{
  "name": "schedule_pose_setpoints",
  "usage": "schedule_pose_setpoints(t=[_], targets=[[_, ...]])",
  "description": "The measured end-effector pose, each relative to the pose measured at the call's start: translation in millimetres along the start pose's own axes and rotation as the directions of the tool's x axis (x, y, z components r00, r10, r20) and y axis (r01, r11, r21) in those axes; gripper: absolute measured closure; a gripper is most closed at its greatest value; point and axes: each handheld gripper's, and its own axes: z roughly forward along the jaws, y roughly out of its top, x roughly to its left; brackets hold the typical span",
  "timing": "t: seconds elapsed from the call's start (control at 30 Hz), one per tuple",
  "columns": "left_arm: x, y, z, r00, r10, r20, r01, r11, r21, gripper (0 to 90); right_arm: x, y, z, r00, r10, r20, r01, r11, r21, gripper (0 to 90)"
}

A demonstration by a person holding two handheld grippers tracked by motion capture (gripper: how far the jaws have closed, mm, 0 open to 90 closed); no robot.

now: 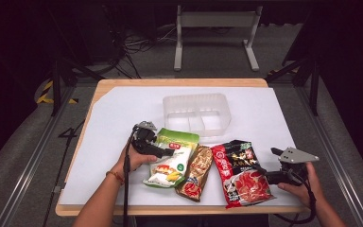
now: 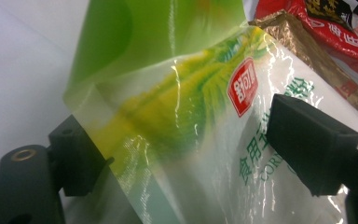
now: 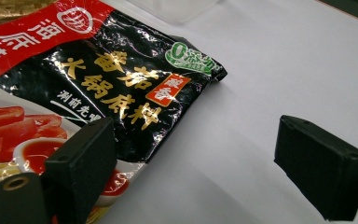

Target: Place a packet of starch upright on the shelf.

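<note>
Left gripper (image 1: 168,152) spread around green starch bag (image 2: 191,116), right gripper (image 3: 214,163) spread beside red-black soup-base packet (image 3: 98,88); probably next: squeezing, lifting into clear tray (image 1: 196,101)

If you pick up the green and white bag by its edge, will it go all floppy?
Probably yes. The green and white bag is thin shiny plastic, and in the left gripper view its top edge already bends and curls between the left gripper jaws. The glossy film might also be slippery. It looks filled with white powder, so the heavy end would likely sag down.
</note>
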Motion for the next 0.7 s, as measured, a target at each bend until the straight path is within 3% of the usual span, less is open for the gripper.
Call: schedule_pose_setpoints(t=[0.07, 0.17, 0.33, 0.43, 0.53, 0.7], targets=[[1.0, 1.5, 1.1, 0.9994, -0.032, 0.015, 0.032, 0.9995, 0.005, 20.9, 0.6, 0.7, 0.2, 1.0000, -0.006, -0.002, 0.006, 1.000, 0.001, 13.2], [0.4, 3.2, 1.0, 0.9987, -0.018, 0.047, 0.017, 0.9997, 0.020, 36.1, 1.1, 1.6, 0.6, 0.9999, -0.011, -0.004, 0.011, 1.000, 0.001, 13.2], [-7.9, 5.0, -3.4, 0.9973, 0.027, 0.069, -0.029, 0.9991, 0.030, 62.5, 2.0, 2.5, 0.1, 0.9998, -0.016, -0.007, 0.016, 1.000, 0.001, 13.2], [-16.8, 6.3, -6.5, 0.9967, 0.061, 0.054, -0.063, 0.9974, 0.034, 79.7, 2.5, 2.5, -0.4, 0.9998, -0.016, -0.010, 0.016, 1.000, 0.000, 13.2], [-25.3, 5.0, -11.1, 0.9963, 0.080, 0.032, -0.081, 0.9965, 0.020, 82.8, 2.5, 2.6, -0.5, 0.9998, -0.016, -0.010, 0.016, 1.000, 0.001, 13.2], [-35.4, 2.4, -25.9, 0.9960, 0.087, 0.020, -0.086, 0.9954, -0.042, 87.8, 2.5, 2.5, -1.5, 0.9997, -0.020, -0.011, 0.020, 1.000, -0.002, 13.2]])
